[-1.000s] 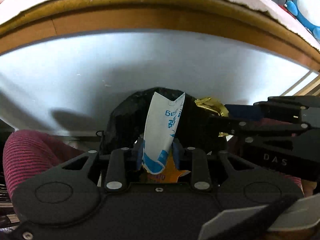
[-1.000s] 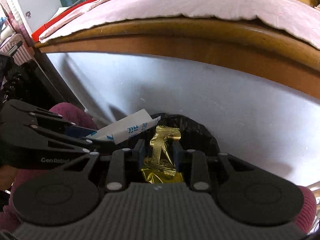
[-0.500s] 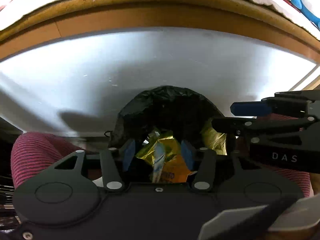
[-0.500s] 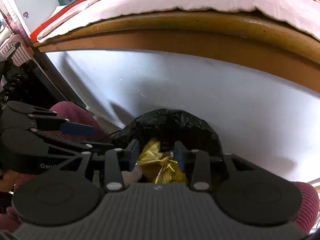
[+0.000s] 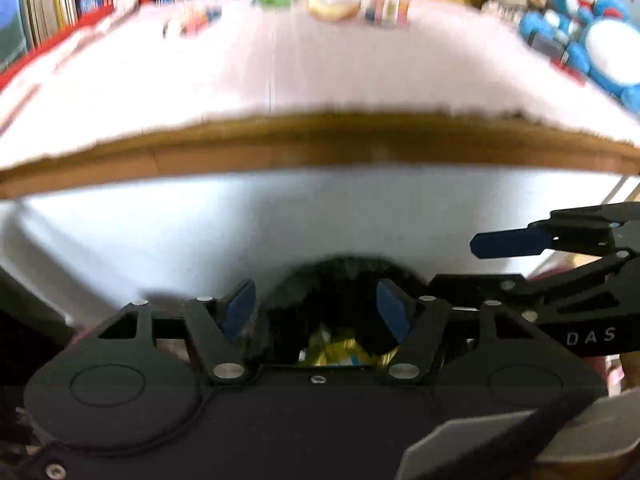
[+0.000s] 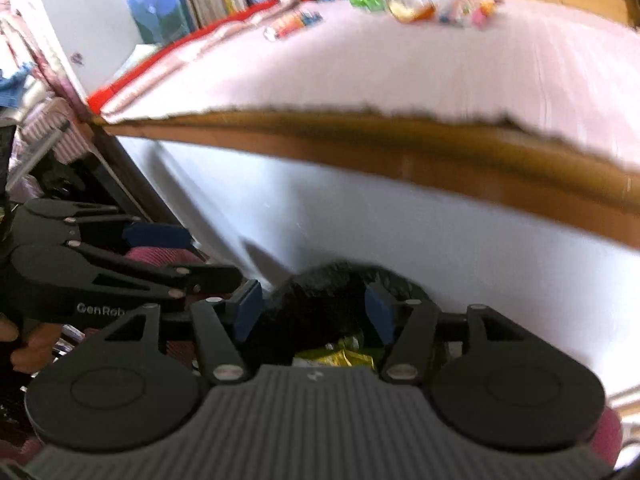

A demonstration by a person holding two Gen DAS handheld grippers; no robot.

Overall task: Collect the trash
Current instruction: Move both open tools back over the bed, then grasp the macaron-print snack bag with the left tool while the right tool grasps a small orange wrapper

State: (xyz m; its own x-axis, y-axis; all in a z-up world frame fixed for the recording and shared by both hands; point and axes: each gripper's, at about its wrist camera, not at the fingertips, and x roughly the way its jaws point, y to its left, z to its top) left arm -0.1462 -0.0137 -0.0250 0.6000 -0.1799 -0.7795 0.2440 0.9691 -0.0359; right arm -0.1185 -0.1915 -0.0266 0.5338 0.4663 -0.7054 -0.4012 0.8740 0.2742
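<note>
Both wrappers have dropped since a second ago. Left wrist view: the left gripper point(image 5: 316, 306) gapes wide and empty above the black bin bag point(image 5: 344, 280), gold foil wrappers point(image 5: 340, 354) lying inside; the right gripper point(image 5: 500, 242) sits alongside. Right wrist view: the right gripper point(image 6: 312, 306) is likewise spread and empty over the bag point(image 6: 332, 300). More litter point(image 6: 436, 4) waits on the pink-covered table point(image 6: 440, 72); lifting clear of the bag's rim before reaching looks wise
</note>
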